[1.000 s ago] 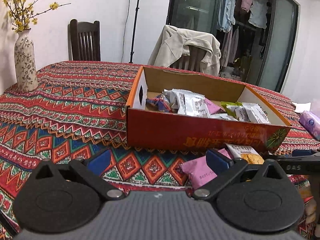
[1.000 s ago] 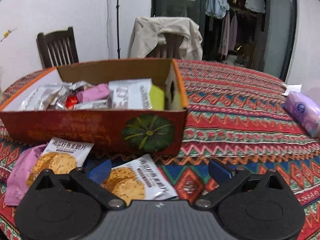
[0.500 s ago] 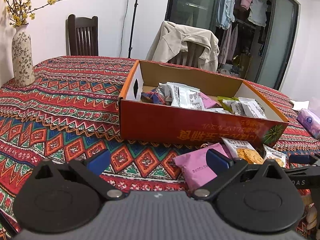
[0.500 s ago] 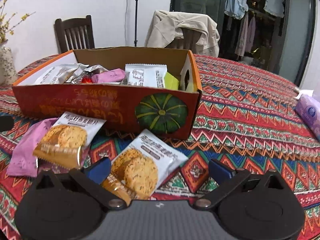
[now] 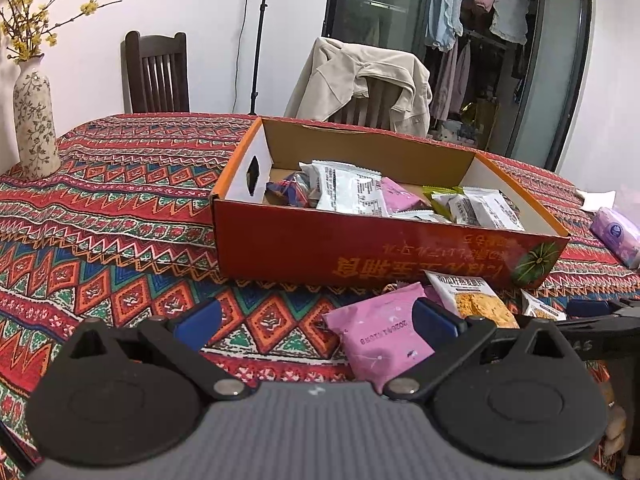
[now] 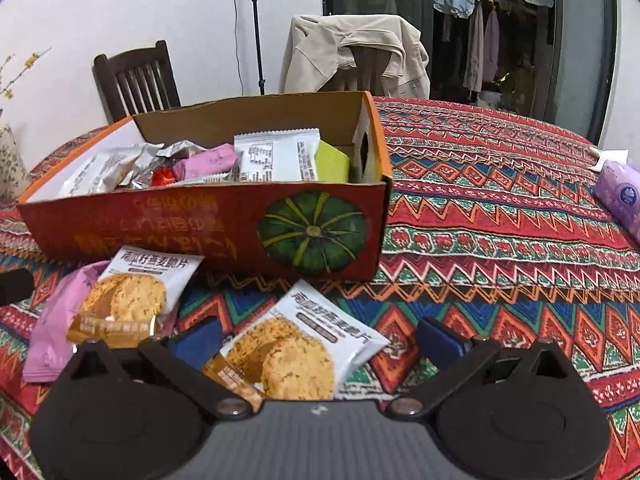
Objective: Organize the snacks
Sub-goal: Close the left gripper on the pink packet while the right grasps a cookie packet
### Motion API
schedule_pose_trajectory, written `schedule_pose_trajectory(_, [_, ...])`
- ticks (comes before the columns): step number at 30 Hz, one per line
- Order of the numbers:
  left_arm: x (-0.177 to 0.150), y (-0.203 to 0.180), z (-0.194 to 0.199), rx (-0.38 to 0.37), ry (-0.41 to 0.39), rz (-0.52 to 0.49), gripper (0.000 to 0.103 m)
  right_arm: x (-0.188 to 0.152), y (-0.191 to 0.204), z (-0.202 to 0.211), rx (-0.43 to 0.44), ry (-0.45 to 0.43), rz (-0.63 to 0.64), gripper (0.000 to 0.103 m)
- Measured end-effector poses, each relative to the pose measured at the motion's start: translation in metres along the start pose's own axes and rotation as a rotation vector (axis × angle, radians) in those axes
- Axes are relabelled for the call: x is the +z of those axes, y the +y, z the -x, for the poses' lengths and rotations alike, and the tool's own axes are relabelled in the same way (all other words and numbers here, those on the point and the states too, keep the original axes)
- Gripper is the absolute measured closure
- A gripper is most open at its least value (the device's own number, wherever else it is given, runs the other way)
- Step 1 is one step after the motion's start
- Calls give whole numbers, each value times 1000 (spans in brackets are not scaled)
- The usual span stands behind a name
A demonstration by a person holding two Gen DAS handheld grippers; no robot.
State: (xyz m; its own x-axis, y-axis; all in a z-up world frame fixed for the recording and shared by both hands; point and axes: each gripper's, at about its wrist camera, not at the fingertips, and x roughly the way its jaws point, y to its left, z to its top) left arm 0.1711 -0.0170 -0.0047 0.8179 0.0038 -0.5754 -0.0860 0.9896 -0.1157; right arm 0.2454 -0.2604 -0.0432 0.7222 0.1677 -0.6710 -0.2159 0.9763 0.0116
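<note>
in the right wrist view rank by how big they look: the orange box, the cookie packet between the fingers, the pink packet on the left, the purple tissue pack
1. orange box, by far the largest.
2. cookie packet, though it lies nearest the camera, which inflates it.
3. pink packet, partly hidden under another cookie packet.
4. purple tissue pack, cut off at the edge, so unsure.

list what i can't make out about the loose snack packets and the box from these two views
- Pink packet: left wrist view, its near right corner is hidden behind the left gripper finger.
- Cookie packet: right wrist view, near end covered by the right gripper body.
- Box floor: buried under packets, both views.
</note>
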Motion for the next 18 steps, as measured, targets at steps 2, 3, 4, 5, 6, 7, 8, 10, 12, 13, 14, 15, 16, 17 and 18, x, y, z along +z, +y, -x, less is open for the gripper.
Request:
schedule_pose_trajectory(2, [0,-1,-1,6,5,-3,0,-2,1,0,13,-15,10,0])
schedule_pose_trajectory(3, [0,-1,-2,10,8,-3,0,-3,1,1,17,-19,16,0])
schedule_pose_trajectory(4, [0,-1,-3,12,11,-2,0,-4,0,1,24,-21,22,0])
schedule_pose_trajectory(5, [0,-2,-4,14,15,-1,0,-5,0,2,32,-23,27,0])
schedule_pose_trajectory(6, [0,-3,-5,16,19,0,0,-5,-2,2,44,-25,32,0])
schedule_pose_trajectory(7, [0,-4,-6,17,23,0,0,-5,-2,4,56,-30,38,3])
schedule_pose_trajectory(8, [-1,-5,-7,17,28,0,0,-6,-2,5,63,-35,42,7])
schedule_pose_trajectory(10, [-2,-8,-9,18,37,1,0,-8,-1,9,88,-56,57,22])
schedule_pose_trajectory(12, [-3,-8,-11,9,48,24,0,-9,-1,13,95,-69,62,29])
schedule_pose_trajectory(13, [-3,-9,-12,-1,57,39,0,-9,-2,14,105,-75,57,32])
schedule_pose_trajectory(14, [-3,-10,-13,-5,62,46,0,-10,-3,16,112,-84,48,35])
schedule_pose_trajectory(15, [-2,-11,-14,-4,62,47,0,-10,-5,17,112,-92,42,38])
schedule_pose_trajectory(16, [-2,-14,-14,-1,61,46,0,-10,-7,19,112,-101,32,40])
schedule_pose_trajectory(17, [-2,-16,-15,0,62,45,0,-11,-9,20,113,-109,21,40])
schedule_pose_trajectory(18, [-2,-17,-17,0,63,45,0,-11,-10,22,113,-116,13,40])
